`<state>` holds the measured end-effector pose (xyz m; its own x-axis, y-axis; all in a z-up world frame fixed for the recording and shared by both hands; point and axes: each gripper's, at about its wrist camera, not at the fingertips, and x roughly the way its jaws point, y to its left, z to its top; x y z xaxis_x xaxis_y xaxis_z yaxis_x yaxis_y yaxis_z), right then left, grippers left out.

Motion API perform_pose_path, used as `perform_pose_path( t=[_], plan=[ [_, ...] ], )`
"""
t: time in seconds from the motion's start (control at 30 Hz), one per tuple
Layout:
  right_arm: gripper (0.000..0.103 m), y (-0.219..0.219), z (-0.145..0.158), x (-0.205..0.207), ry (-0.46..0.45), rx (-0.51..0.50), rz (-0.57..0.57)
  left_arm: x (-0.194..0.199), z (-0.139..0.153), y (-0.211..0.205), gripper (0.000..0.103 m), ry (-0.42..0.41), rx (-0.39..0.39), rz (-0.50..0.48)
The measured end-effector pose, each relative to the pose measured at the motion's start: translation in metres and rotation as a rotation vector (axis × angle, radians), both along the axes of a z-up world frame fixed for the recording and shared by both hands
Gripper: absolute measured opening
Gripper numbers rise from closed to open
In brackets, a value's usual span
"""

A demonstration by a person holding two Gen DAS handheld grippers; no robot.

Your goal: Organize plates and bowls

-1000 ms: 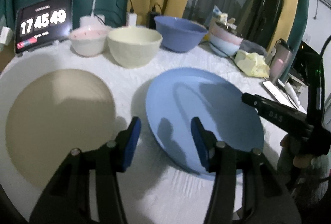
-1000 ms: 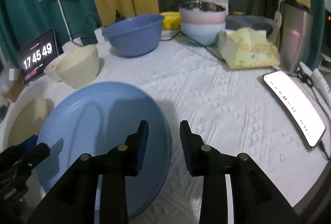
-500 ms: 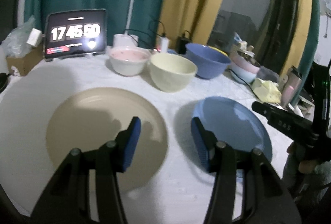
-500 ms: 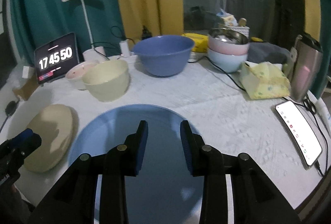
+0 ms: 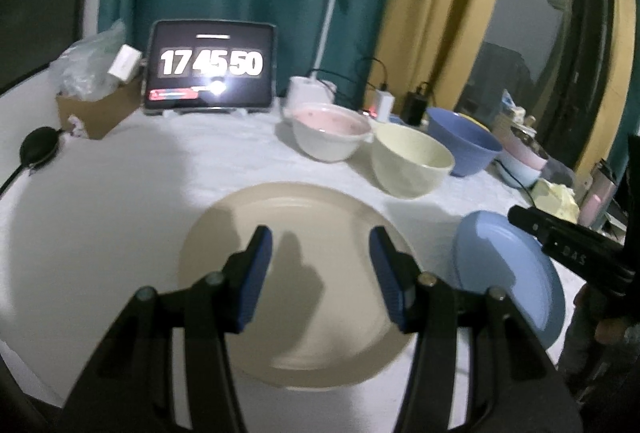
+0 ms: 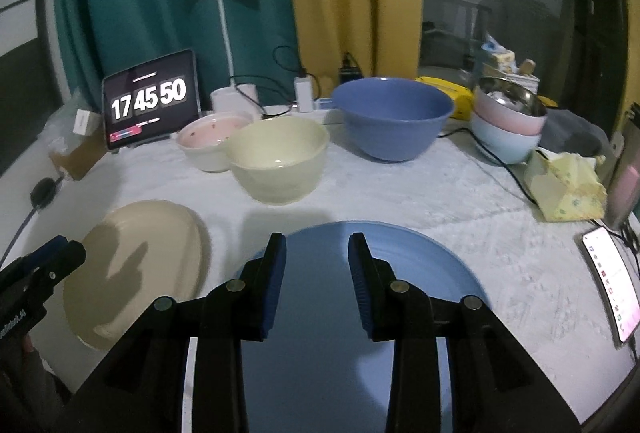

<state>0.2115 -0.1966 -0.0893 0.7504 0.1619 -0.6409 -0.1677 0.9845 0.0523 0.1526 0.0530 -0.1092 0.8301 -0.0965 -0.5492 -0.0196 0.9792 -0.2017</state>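
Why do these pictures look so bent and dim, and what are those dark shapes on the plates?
Both views are fisheye, so the edges curve and the corners go black. Left wrist view: dim room light, slight blur, the tablet clock glares, and the left gripper casts a shadow on the beige plate. Right wrist view: sharper; the right gripper shades the blue plate.

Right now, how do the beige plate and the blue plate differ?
The beige plate is tan and lies to the left, under the left gripper; the blue plate is blue and lies to the right, under the right gripper. In the right wrist view the blue plate looks wider. Both are round, empty and flat on the white table cover.
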Motion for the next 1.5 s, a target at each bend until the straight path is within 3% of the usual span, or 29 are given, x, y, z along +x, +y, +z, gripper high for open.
perform_pose_path(
  t=[0.4, 0.67, 1.23, 1.5],
  plan=[
    [0.034, 0.049, -0.005, 0.009, 0.013, -0.007, 0.091, -0.001, -0.009, 0.05, 0.052, 0.005, -0.01, 0.117],
    [0.034, 0.079, -0.017, 0.013, 0.048, -0.009, 0.15, 0.006, -0.025, 0.074, 0.052, 0.058, 0.002, 0.162],
    [0.034, 0.108, -0.057, 0.024, 0.187, -0.059, 0.182, 0.02, -0.046, 0.07, 0.052, 0.138, 0.023, 0.133],
    [0.034, 0.111, -0.061, 0.022, 0.172, -0.09, 0.19, 0.023, -0.051, 0.068, 0.052, 0.171, 0.01, 0.1]
  ],
)
